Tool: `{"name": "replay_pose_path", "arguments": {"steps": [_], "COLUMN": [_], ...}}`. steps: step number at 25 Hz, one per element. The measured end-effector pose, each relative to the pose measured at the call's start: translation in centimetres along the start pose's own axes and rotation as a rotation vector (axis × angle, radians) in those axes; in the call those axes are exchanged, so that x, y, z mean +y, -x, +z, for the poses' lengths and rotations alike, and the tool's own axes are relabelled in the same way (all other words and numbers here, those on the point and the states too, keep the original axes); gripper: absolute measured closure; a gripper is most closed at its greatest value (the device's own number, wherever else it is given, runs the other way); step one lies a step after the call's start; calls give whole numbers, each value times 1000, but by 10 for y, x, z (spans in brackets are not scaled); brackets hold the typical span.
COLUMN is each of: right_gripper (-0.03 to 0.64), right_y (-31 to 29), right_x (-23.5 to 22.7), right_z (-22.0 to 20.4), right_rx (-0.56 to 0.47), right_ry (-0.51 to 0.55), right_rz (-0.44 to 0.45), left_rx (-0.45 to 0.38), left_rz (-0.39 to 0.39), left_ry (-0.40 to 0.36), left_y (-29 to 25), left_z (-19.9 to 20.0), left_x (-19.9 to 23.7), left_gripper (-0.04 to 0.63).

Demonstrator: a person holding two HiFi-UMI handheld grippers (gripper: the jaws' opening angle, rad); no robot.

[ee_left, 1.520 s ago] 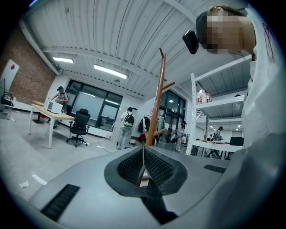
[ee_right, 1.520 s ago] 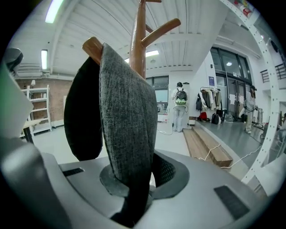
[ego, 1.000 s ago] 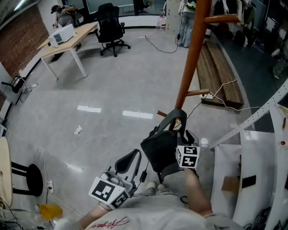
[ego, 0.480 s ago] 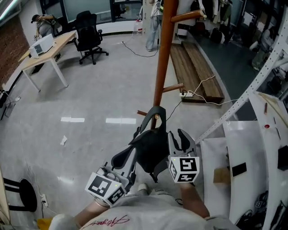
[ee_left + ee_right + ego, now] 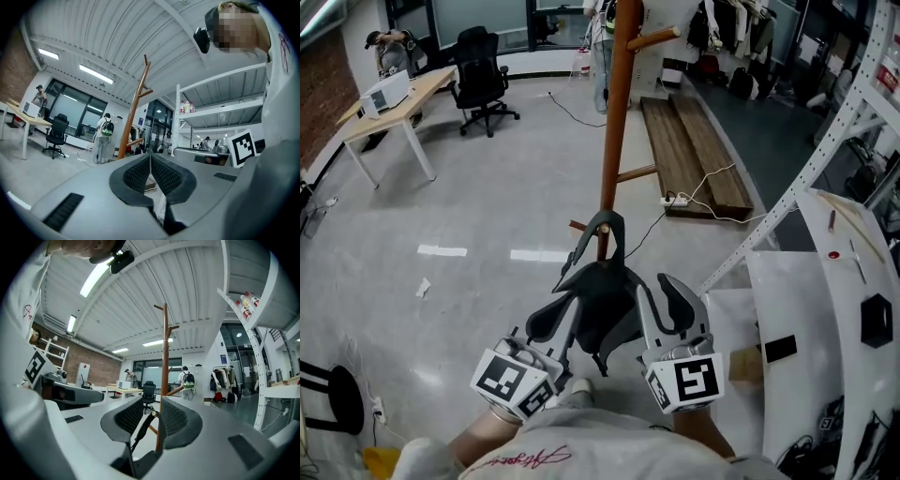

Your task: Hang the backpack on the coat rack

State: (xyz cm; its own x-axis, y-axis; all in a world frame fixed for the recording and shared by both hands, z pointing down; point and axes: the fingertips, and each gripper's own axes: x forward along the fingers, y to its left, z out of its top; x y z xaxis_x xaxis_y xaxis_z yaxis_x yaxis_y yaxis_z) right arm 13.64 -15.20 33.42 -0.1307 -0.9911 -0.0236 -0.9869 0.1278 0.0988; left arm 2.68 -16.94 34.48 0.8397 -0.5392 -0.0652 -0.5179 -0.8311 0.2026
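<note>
Dark grey fabric backpack (image 5: pixel 602 300) hangs by its top loop over a low peg of the brown wooden coat rack (image 5: pixel 612 112), which seems to bear its weight. Left gripper (image 5: pixel 150 161) has its jaws pressed together. Right gripper (image 5: pixel 152 414) stands parted around a strap.

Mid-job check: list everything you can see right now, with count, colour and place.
coat rack: 1, brown wood, centre
backpack: 1, black, top loop over a low peg of the coat rack
desk: 1, light wood, far left
office chair: 1, black, beside the desk
wooden boards: 2, brown, on the floor right of the coat rack
shelving: 1, white, right edge
left gripper: 1, grey, jaws together, left of the backpack
right gripper: 1, grey, jaws apart, right of the backpack
</note>
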Motion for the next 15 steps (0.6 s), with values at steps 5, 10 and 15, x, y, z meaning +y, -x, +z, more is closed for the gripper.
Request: {"name": "replay_pose_path", "arguments": {"steps": [5,10,15], "right_gripper": [502,533,565], "right_y": [30,66,93], "right_x": [20,28,39], "right_z": [11,12,9], "right_rx": [-6,-3,8], "right_ry": [18,11,43], "right_rz": [54,65,81], "left_rx": [-18,-28,-28], "left_rz": [38,64,78], "left_ry": [4,12,15], "left_y": [19,42,63], "left_z": [6,5,-3], "left_x": [-17,-45,-67], "left_gripper": [574,575,575]}}
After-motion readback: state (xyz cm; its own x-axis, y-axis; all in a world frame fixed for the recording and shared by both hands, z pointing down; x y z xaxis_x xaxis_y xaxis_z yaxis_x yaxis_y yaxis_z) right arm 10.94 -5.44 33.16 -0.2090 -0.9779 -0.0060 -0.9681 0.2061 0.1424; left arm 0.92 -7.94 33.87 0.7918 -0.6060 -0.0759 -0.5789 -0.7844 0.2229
